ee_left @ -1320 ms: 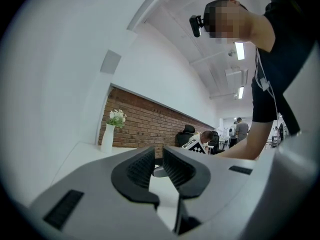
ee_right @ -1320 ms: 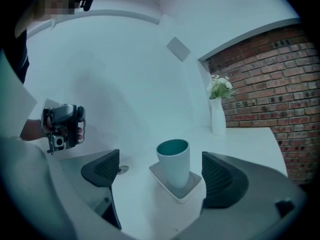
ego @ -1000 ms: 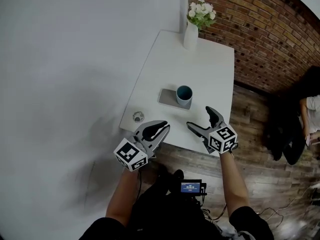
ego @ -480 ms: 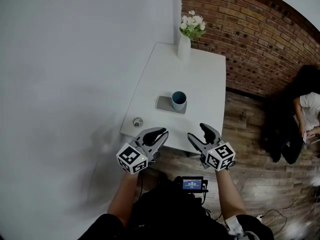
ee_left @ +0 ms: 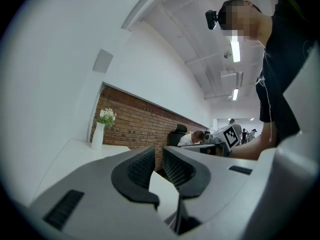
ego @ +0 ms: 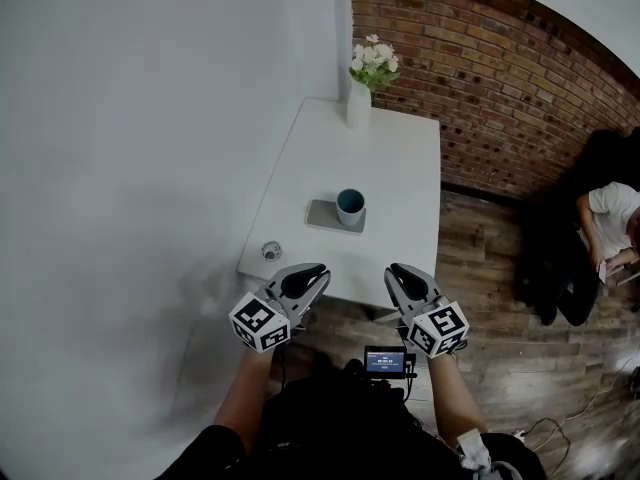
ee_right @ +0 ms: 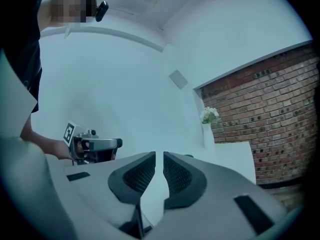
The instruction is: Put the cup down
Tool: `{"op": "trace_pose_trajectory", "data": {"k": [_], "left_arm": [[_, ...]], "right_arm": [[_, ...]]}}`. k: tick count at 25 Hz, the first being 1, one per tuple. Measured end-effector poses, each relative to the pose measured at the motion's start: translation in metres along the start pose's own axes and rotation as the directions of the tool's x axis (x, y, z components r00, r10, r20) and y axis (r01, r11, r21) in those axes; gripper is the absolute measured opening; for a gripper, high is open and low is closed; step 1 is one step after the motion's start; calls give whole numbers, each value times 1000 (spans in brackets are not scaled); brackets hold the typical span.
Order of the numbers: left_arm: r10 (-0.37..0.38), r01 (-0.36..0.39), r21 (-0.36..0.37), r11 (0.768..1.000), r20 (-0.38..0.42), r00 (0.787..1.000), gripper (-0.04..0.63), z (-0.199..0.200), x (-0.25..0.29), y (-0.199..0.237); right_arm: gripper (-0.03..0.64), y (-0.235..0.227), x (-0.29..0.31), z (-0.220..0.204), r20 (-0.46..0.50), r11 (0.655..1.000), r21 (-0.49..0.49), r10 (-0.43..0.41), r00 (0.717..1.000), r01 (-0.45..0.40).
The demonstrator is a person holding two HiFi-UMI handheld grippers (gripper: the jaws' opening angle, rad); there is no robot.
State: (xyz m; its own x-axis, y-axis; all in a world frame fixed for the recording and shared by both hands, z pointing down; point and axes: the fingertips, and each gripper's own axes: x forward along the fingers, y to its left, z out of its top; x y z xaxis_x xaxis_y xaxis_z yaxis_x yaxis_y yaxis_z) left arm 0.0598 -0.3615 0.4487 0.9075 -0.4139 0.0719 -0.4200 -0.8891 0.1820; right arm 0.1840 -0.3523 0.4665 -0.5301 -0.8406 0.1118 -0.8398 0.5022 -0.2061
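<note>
A teal cup [ego: 350,206] stands upright on a grey mat [ego: 324,216] near the middle of the white table [ego: 400,163]. Both grippers hang side by side at the table's front edge, well short of the cup and touching nothing. My left gripper [ego: 318,270] is shut and empty, its jaws nearly touching in the left gripper view [ee_left: 159,156]. My right gripper [ego: 393,269] is closing, its jaws almost together with nothing between them [ee_right: 159,159]. Each gripper shows sideways in the other's view.
A white vase with flowers [ego: 360,98] stands at the table's far corner by the brick wall. A small round object [ego: 271,251] lies at the front left corner. A person [ego: 605,218] sits at the right on the wooden floor. A small screen device [ego: 385,361] hangs below my grippers.
The right gripper's jaws went from wide open to nearly together. Both grippers drew back from the table toward the person. The cup stayed on the mat.
</note>
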Motion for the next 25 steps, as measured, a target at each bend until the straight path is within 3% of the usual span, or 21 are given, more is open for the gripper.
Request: {"op": "trace_pose_trajectory", "data": {"k": [5, 25], "left_arm": [[-12, 12, -10, 1000, -3, 1000, 40, -5, 3, -8], [-31, 31, -24, 999, 10, 999, 40, 0, 2, -12]], "right_arm": [[34, 1, 0, 3, -10, 1000, -15, 5, 1000, -5], [15, 13, 7, 6, -25, 999, -43, 8, 1000, -9]]}}
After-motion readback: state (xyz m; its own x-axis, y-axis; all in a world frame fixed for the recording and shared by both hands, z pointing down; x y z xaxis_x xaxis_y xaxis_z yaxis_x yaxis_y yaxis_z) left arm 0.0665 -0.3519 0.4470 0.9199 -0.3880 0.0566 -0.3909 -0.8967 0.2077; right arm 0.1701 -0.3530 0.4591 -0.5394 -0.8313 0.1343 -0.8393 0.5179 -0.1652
